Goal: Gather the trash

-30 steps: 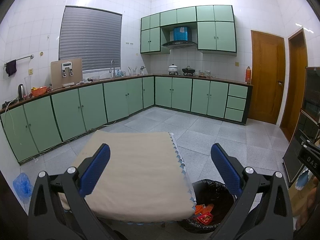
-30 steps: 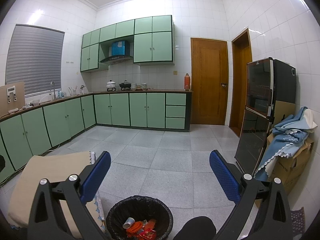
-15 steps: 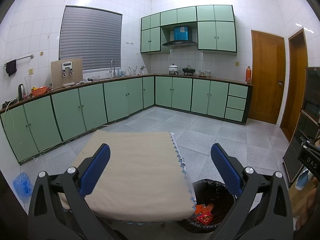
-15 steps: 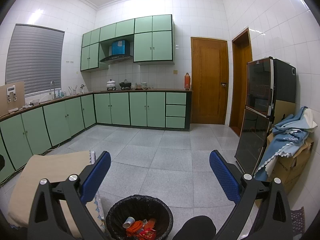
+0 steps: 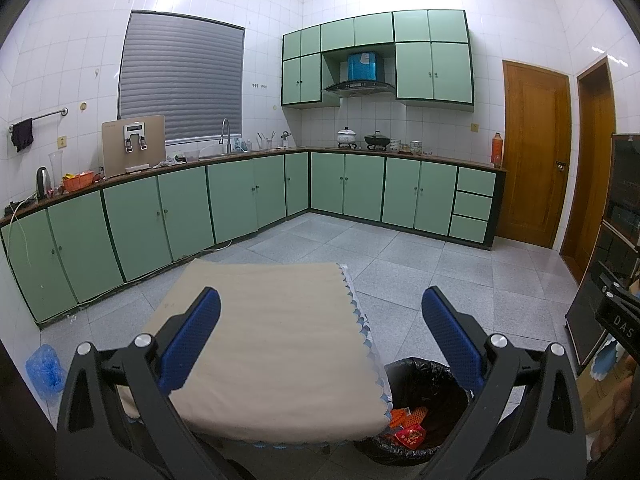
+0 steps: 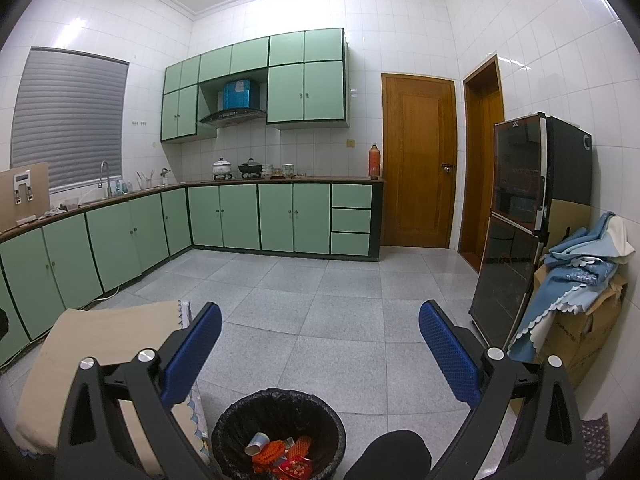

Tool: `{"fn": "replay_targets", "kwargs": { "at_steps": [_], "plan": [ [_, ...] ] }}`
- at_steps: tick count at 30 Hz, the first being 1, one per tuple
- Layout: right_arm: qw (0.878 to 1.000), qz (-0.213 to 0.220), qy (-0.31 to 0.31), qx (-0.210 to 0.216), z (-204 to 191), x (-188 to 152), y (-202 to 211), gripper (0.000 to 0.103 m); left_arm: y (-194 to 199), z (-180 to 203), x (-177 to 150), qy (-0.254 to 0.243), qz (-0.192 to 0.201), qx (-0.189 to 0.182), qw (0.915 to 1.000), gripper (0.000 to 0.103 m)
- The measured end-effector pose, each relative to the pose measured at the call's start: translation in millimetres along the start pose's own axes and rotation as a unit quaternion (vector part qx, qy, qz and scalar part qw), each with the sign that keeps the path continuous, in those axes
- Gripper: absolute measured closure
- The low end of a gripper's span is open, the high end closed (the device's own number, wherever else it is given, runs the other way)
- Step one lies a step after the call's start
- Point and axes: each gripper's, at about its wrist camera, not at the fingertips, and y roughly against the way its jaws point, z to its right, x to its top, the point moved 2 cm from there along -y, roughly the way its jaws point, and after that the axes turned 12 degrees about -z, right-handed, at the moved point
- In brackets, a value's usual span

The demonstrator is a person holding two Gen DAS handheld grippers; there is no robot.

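Right wrist view: right claw released, empty, held above the floor. Black-lined trash bin at 6 o'clock, just beside the cloth-covered counter; inside it a paper cup and red-orange wrappers. Left claw also released, over the counter, whose top shows bare cloth. No loose trash visible on floor or counter. Judgement: collection looks near done. Best practice now: sweep both cameras low around the bin's base and the counter edges before stopping, with both claws kept spread.
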Motion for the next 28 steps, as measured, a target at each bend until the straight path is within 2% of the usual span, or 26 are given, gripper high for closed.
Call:
{"fn": "replay_targets", "kwargs": {
  "at_steps": [28],
  "plan": [
    [1.000,-0.002,-0.006,-0.005,10,-1,-1,0.006,-1,3,-8,-0.004,-0.004,0.002,1.0000,0.005]
  ]
}}
